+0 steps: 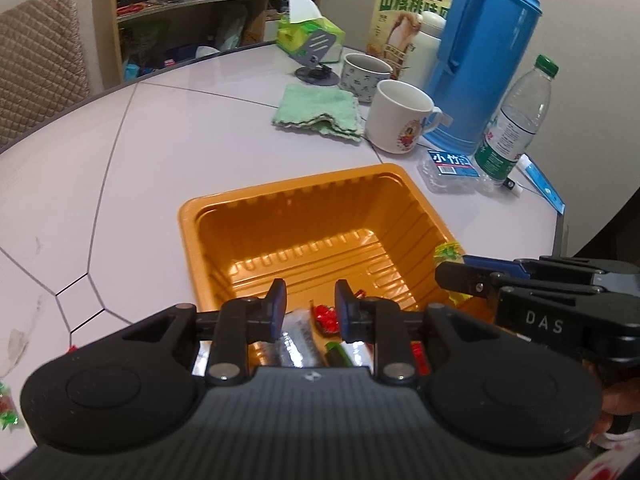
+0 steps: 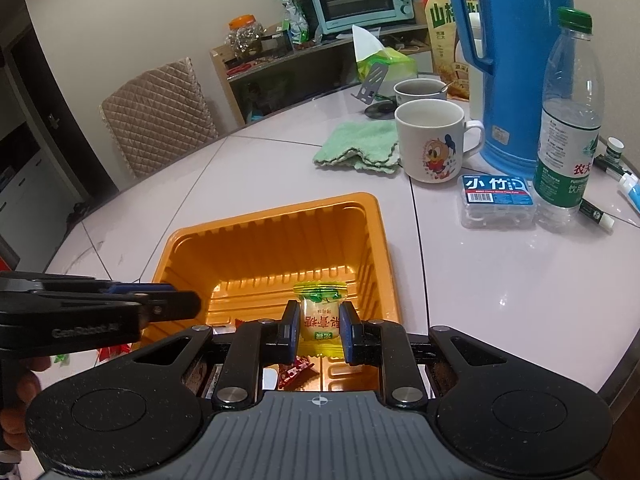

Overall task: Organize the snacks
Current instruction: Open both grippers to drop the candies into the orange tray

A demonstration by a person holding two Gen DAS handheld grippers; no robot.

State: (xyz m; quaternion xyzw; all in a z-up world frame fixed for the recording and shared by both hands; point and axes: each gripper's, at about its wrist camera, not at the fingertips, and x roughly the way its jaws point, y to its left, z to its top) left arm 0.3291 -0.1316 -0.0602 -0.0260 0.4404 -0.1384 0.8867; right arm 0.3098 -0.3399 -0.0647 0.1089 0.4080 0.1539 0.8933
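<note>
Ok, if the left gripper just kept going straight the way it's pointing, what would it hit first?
Probably the wrapped snacks lying at the near end of the orange tray, just under the left gripper, whose jaws stand apart with nothing between them. Depth is hard to judge; it might instead meet the tray floor beyond them.

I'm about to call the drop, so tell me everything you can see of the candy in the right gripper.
The wrapped candy is a small pillow-shaped packet of glossy film, yellow with a pale centre panel, green leaf print at the top and orange characters down the front. It stands upright, pinched at both sides by the blue pads of the right gripper, which is shut on it. It hangs over the near end of the orange tray, above the wrapped snacks there.
</note>
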